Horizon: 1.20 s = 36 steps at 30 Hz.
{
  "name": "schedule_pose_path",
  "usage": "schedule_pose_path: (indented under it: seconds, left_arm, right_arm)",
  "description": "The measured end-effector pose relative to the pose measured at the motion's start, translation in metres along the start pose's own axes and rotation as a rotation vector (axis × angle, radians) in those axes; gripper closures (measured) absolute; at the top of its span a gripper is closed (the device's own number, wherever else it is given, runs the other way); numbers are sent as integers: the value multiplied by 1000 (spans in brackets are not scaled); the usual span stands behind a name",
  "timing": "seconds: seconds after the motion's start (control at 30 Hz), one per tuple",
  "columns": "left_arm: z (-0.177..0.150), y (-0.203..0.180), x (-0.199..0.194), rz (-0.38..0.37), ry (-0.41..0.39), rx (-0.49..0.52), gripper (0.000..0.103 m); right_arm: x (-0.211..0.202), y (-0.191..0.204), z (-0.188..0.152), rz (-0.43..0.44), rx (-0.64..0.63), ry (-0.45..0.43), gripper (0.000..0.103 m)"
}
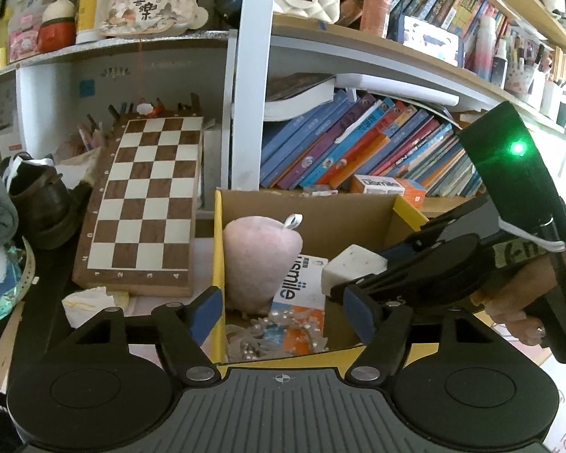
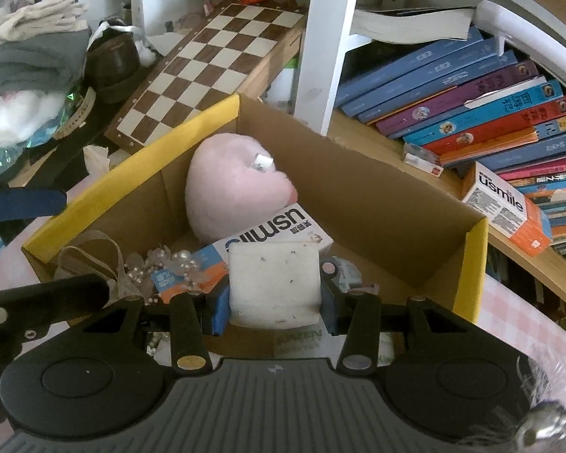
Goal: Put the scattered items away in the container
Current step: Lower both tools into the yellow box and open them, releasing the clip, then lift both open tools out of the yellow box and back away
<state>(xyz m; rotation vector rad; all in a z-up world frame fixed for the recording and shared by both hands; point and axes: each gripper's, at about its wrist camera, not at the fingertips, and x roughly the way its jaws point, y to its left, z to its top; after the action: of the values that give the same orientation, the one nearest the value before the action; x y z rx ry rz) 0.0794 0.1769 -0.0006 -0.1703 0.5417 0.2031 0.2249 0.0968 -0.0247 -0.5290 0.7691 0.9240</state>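
A yellow-rimmed cardboard box holds a pink plush toy, a usmile box and a beaded hair piece. My right gripper is shut on a white speckled block above the box's inside; the block also shows in the left wrist view. My left gripper is open and empty, its fingers spread over the box's near left corner.
A folded chessboard leans left of the box. A crumpled tissue lies by it. A brown shoe and clothes lie at the left. Bookshelves with slanted books and a second usmile box stand behind.
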Motion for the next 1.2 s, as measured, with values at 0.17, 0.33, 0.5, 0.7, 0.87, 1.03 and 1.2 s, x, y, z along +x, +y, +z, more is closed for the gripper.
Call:
schedule_pose_path:
  seconds: [0.17, 0.33, 0.5, 0.7, 0.87, 1.03, 1.2]
  left_arm:
    - [0, 1, 0, 3, -1, 2, 30]
    - [0, 0, -1, 4, -2, 7, 30]
    - [0, 0, -8, 14, -14, 5, 30]
    - [0, -4, -21, 13, -29, 12, 30]
    - [-2, -8, -32, 9, -42, 19, 30]
    - [-4, -13, -44, 0, -56, 29, 30]
    - [-5, -20, -53, -10, -63, 43, 30]
  right_arm:
    - [1, 1, 1, 6, -4, 5, 58]
    - [-2, 3, 0, 10, 5, 5, 56]
    - [-13, 4, 0, 5, 3, -15, 44]
    - [-30, 8, 0, -4, 6, -49, 40]
    - [-48, 11, -5, -15, 23, -76, 37]
    - [-66, 14, -11, -30, 41, -103, 35]
    - [-84, 15, -21, -45, 73, -129, 33]
